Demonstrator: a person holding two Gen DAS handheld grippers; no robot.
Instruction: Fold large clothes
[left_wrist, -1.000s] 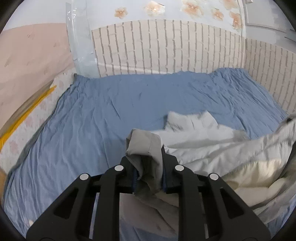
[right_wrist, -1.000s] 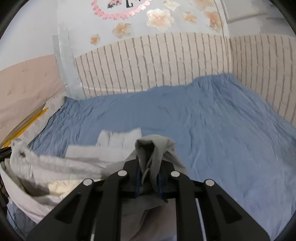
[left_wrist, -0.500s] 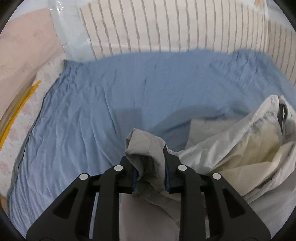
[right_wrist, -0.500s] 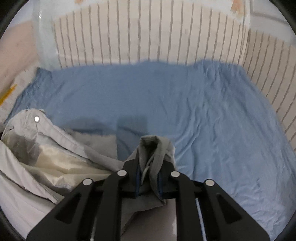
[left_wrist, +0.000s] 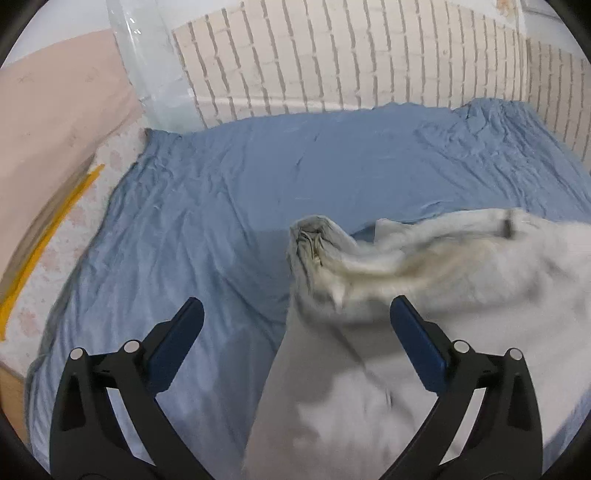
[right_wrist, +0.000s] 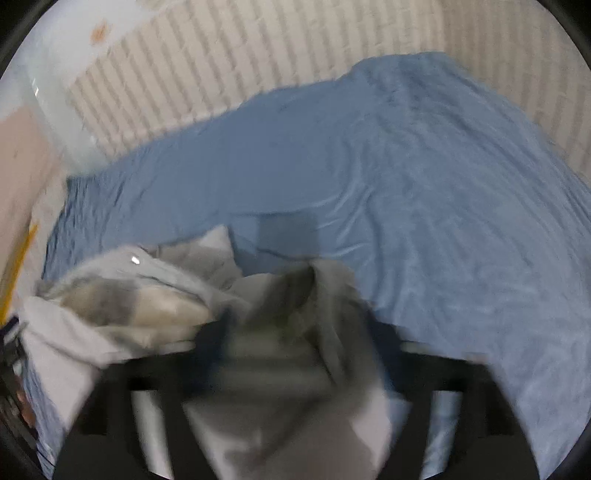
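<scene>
A large light grey garment (left_wrist: 424, 295) lies bunched on the blue bed sheet (left_wrist: 258, 177). My left gripper (left_wrist: 295, 317) is open wide, its jaws spread to either side of the garment's near part, gripping nothing. In the right wrist view the same garment (right_wrist: 155, 291) is heaped at the left, and a fold of it (right_wrist: 328, 306) lies between the spread jaws of my right gripper (right_wrist: 299, 328). That view is blurred by motion, but the jaws stand far apart.
The blue sheet (right_wrist: 406, 184) covers the bed, ringed by a brick-patterned wall (left_wrist: 351, 55). A yellow strip (left_wrist: 48, 236) and a pink panel (left_wrist: 55, 122) run along the left side. A clear plastic roll (left_wrist: 147, 62) stands at the back left corner.
Both grippers were shut on folds of the garment; both have now opened and let it go. The garment has dropped onto the sheet and is blurred from moving.
</scene>
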